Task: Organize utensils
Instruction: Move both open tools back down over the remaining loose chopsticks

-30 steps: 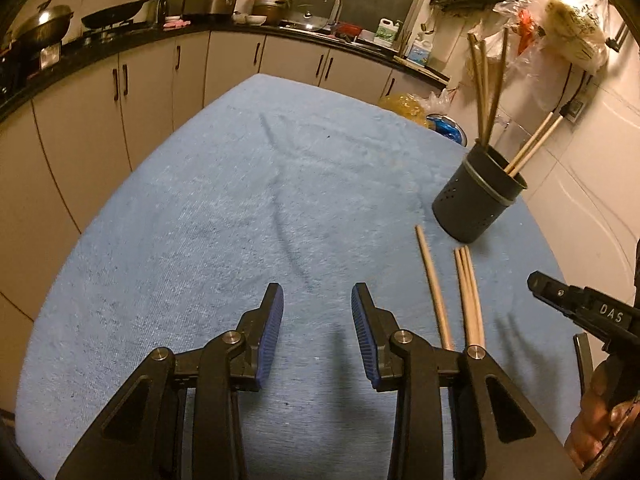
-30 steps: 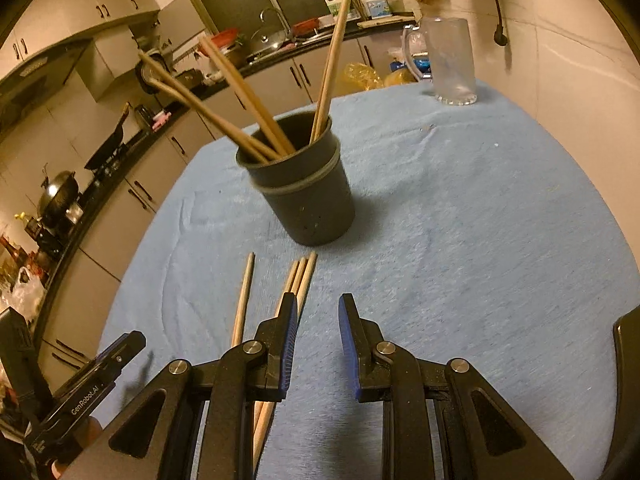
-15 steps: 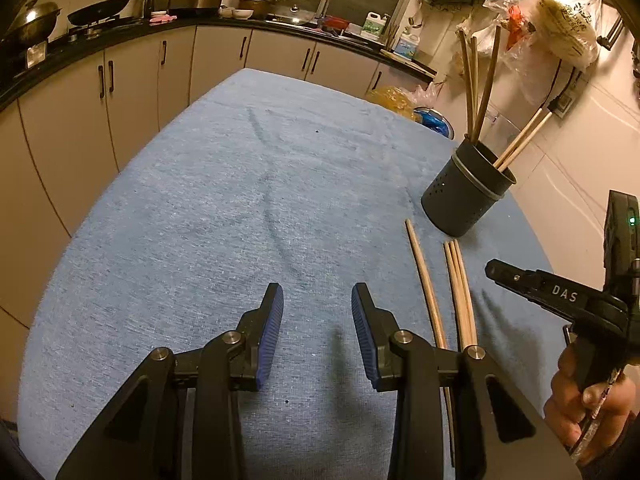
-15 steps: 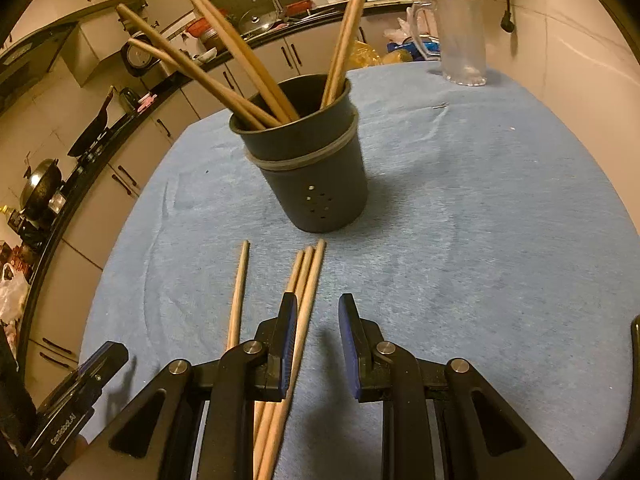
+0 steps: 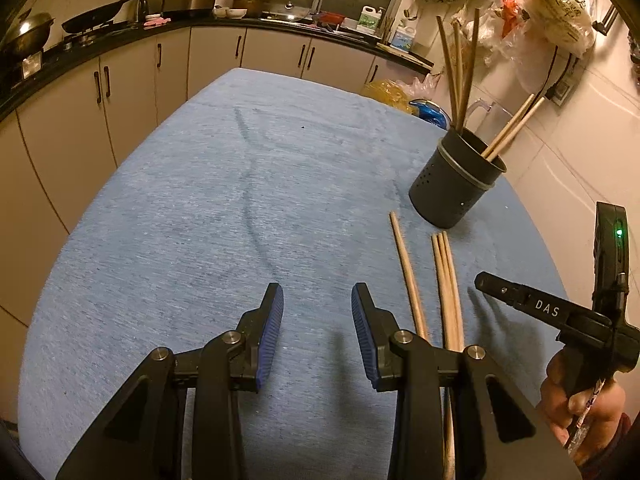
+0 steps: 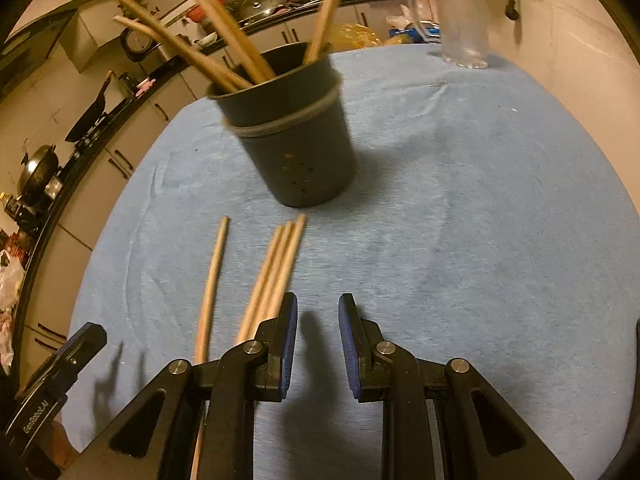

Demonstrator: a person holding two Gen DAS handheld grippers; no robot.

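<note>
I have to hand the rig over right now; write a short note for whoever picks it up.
Left gripper: open, empty, over bare blue cloth.
Right gripper: open, empty, just right of the loose chopsticks.
Holder: upright on the cloth, five chopsticks already in it.
Left to do: four chopsticks lie flat in front of the holder, a bundle of three and a single one beside it. None is gripped yet.

Both grippers, left (image 5: pixel 317 330) and right (image 6: pixel 318 346), were black angular linkages with silver pivot screws and ribbed blue pads (image 6: pixel 289 344), the right one's body marked "DAS" beside a green light (a dark red cuff (image 5: pixel 618 436) showed at the wrist).
</note>
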